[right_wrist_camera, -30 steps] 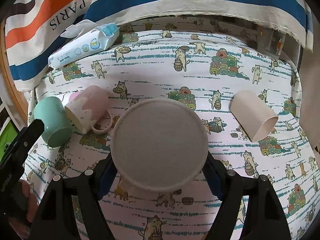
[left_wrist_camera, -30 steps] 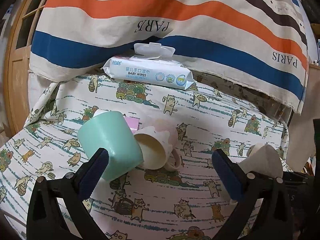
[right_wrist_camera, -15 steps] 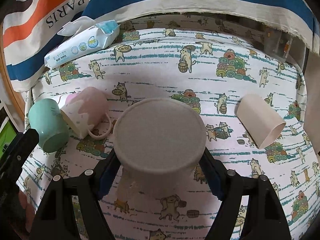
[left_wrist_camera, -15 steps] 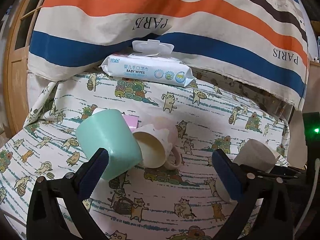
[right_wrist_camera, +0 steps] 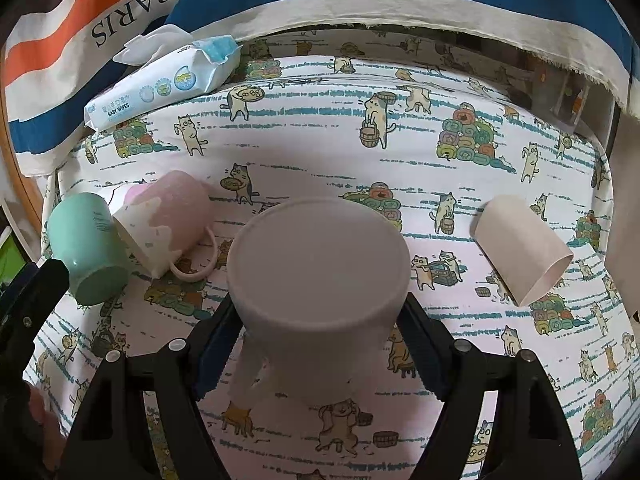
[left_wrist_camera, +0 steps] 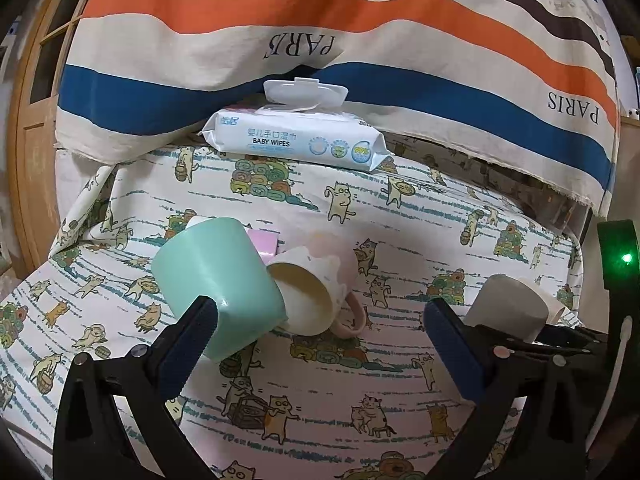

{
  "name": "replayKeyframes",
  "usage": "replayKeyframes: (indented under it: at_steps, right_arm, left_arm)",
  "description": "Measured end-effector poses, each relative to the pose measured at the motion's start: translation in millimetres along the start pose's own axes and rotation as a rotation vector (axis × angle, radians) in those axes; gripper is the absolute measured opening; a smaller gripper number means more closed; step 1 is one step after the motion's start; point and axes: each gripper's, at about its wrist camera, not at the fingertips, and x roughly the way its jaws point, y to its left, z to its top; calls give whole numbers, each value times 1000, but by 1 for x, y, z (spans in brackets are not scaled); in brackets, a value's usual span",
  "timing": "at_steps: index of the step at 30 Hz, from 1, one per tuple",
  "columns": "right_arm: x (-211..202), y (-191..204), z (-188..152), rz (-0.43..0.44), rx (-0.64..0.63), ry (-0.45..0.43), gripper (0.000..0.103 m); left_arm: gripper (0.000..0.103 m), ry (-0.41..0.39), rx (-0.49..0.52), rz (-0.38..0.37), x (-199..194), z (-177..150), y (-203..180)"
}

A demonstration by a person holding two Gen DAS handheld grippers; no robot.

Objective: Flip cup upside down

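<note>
**Grey cup held bottom-up in the right gripper**

Fingers of the right gripper (right_wrist_camera: 320, 336) press both sides of the grey cup (right_wrist_camera: 318, 264), its flat base turned up, over the cat-print cloth (right_wrist_camera: 320, 160). The left gripper (left_wrist_camera: 316, 340) hangs wide open, gripping nothing. Beyond it, a mint cup (left_wrist_camera: 216, 284) and a pink-and-cream mug (left_wrist_camera: 316, 288) lie on their sides, touching. A beige cup (right_wrist_camera: 520, 248) lies tipped to the right. Farthest back, a baby wipes pack (left_wrist_camera: 296, 142) sits against the striped fabric (left_wrist_camera: 320, 40).
</note>
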Motion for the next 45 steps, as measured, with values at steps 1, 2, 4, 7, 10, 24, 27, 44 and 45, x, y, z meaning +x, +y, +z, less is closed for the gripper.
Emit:
replayKeyframes:
  at_steps: [1,2,4,7,10,24,27,44,45]
  right_arm:
    - [0,-1,0,8,6,-1,79]
    - [0,-3,0,14,11,-1,79]
    - [0,-4,0,25,19,-2,82]
    - [-3,-5,0,37,25,-13,86]
    - [-10,-6,0,47,14,-38,91]
    - [-81,-11,1,28,-59,-309,102]
    - [-91,-20,-2,15,-41,-357,102]
    - [-71,-62,-22,-23,2,-469,102]
    - [-69,-62,-23,-26,2,-466,102]
  left_arm:
    - [102,-2,-2,2,0,0,0]
    - [102,-1,-2,1,0,0,1]
    - [102,-2,4,6,0,0,0]
    - [102,-16,26,17,-2,-1,-3]
    - [102,-44,61,43,-6,-2,-8]
    - [102,-205,123,68,-36,0,-24]
    - [102,-224,164,42,-43,0,-36]
    - [102,-151,169,-2,-22,-5,-56]
    - [102,-149,173,-5,-21,-7,-57]
